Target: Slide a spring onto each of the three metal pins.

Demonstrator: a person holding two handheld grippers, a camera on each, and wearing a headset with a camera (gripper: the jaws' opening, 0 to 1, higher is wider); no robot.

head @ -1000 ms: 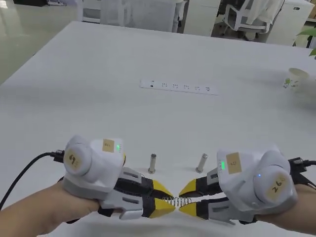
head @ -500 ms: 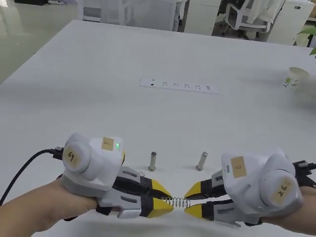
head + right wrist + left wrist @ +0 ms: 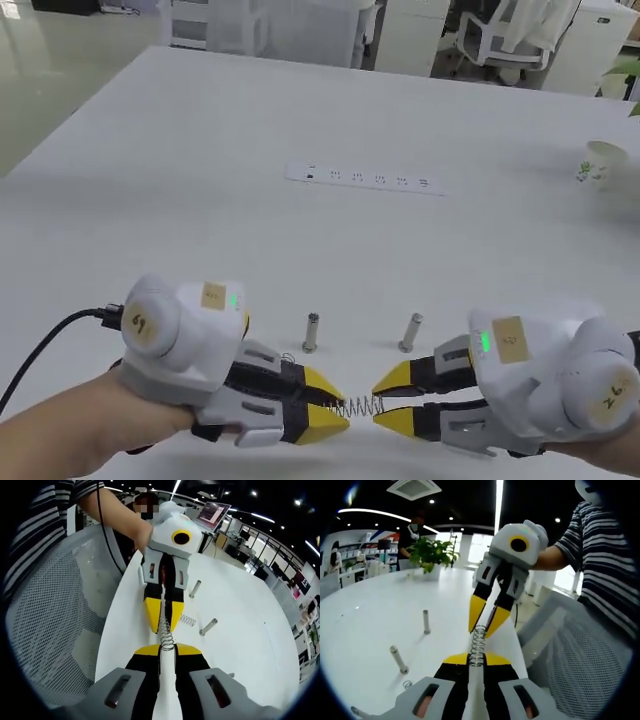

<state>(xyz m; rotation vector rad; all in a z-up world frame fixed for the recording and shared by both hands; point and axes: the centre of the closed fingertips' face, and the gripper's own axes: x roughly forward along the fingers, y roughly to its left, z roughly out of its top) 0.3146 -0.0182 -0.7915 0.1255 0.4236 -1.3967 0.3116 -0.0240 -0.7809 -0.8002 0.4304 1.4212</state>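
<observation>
A small metal spring (image 3: 360,406) hangs level between my two grippers, just above the white table near its front edge. My left gripper (image 3: 343,410) is shut on one end of the spring (image 3: 478,646). My right gripper (image 3: 378,404) faces it tip to tip and is shut on the other end (image 3: 166,639). Two short metal pins (image 3: 311,332) (image 3: 410,332) stand upright just beyond the jaws. A second spring (image 3: 187,620) lies on the table between the pins (image 3: 195,589) (image 3: 208,626).
A white power strip (image 3: 366,180) lies across the table's middle. A paper cup (image 3: 603,160) stands at the far right. A black cable (image 3: 50,345) trails from the left gripper. Office chairs stand beyond the far edge.
My right gripper has drawn back to the right and slightly down, widening the gap between the two sets of tips. The spring stays spanned between them. The left gripper has barely moved.
</observation>
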